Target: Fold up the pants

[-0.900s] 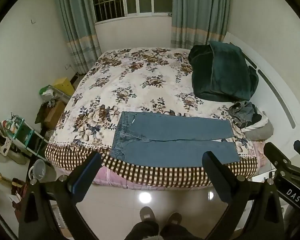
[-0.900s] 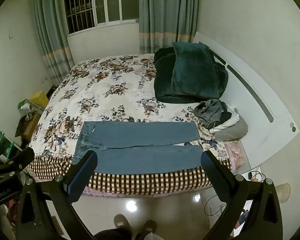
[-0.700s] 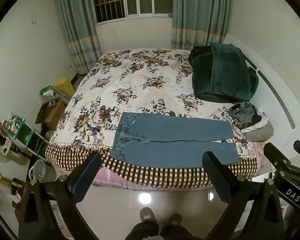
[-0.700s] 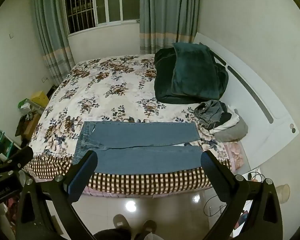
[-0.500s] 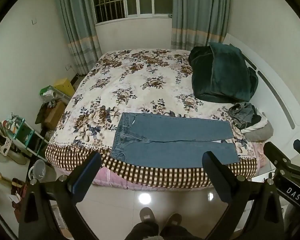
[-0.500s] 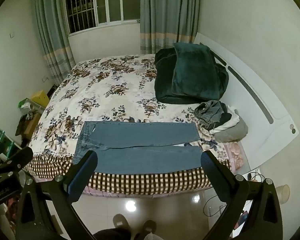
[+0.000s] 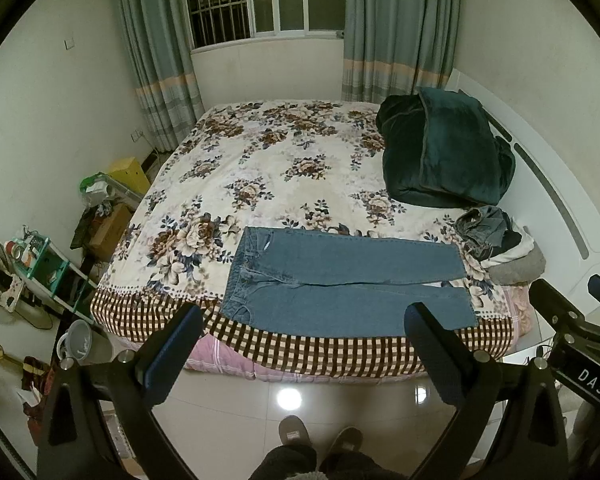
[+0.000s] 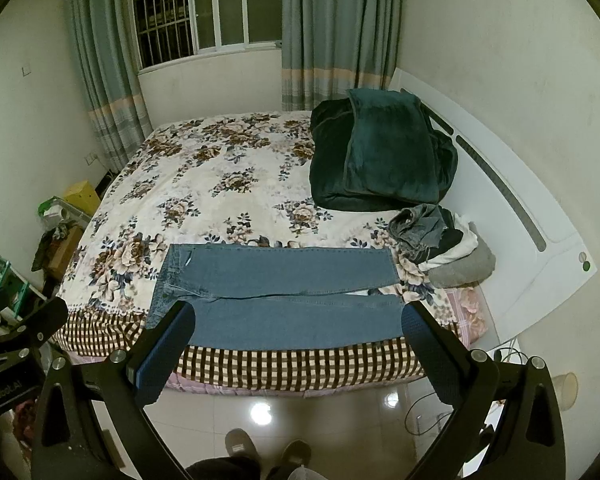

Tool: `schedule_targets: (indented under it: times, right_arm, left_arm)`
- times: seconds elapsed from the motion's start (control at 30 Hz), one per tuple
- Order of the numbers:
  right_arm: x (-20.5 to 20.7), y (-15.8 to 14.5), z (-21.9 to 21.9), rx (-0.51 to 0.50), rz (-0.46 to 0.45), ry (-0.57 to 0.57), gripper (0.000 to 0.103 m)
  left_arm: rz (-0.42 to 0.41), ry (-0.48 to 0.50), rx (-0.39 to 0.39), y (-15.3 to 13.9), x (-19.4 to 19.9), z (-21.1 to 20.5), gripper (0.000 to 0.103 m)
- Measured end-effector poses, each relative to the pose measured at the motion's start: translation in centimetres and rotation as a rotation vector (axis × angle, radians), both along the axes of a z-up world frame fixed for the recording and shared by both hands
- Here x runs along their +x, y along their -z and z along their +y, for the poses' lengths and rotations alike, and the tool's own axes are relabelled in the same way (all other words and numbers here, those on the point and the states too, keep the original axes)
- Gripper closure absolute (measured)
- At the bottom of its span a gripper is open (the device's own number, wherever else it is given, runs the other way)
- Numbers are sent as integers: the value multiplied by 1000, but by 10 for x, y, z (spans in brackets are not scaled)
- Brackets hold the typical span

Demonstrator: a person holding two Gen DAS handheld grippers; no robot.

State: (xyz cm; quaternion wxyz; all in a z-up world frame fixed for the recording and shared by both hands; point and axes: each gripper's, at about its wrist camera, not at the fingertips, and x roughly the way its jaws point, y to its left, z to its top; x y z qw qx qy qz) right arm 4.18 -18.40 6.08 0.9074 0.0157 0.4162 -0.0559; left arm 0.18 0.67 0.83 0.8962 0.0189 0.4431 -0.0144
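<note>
there, the blue jeans (image 7: 340, 284) were seen laid flat along the near edge of the bed (image 7: 260, 176), waistband to the left and both legs stretched out to the right, side by side with a thin gap opening between them toward the hems. the left gripper (image 7: 300, 340) was held out over the tiled floor (image 7: 236, 412), short of the bed, its fingers (image 7: 172, 352) spread wide and nothing gripped between them. the right gripper (image 8: 296, 340) was held the same way, fingers (image 8: 164, 352) spread apart and bare, well clear of the denim. a folded dark green blanket (image 7: 444, 152) was seen further back on the floral cover, near the white headboard (image 7: 556, 200), and a small heap of clothes (image 7: 500, 240) was piled just beyond the leg hems. slippered feet (image 7: 320, 440) were caught at the bottom of both views, planted on the floor.
</note>
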Motion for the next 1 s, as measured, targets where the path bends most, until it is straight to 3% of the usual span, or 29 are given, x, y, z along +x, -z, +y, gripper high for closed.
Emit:
schedule_targets:
  times: [1.0]
  right_arm:
    - [0, -5, -1, 0, -5, -1, 0]
  left_arm:
    - [-16, -3, -2, -24, 5, -12, 0]
